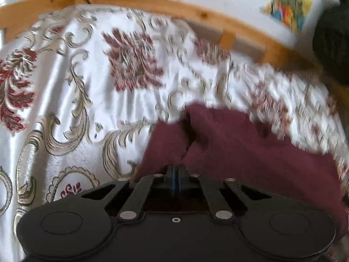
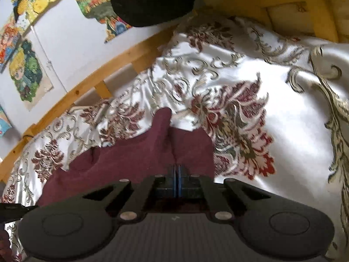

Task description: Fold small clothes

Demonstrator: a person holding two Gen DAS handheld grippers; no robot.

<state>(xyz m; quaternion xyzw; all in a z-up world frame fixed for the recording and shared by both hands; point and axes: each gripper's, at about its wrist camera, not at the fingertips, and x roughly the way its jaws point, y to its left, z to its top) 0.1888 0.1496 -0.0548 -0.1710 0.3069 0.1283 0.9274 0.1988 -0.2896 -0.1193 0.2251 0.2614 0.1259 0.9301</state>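
Note:
A small maroon garment point(image 1: 240, 152) lies on a white bedspread with red and gold floral embroidery point(image 1: 76, 87). My left gripper point(image 1: 175, 170) is shut, its blue-edged pads pressed together on the garment's near edge. In the right wrist view the same maroon garment point(image 2: 135, 152) stretches to the left, with a narrow part pointing up. My right gripper point(image 2: 176, 170) is also shut, pinching the cloth at its near edge. The left wrist view is blurred on its right side.
A wooden bed rail point(image 1: 152, 2) runs along the far edge of the bed point(image 2: 283, 131), with a white wall and colourful pictures point(image 2: 26, 74) behind. A dark rounded object point(image 2: 152, 0) hangs at the top of the right wrist view.

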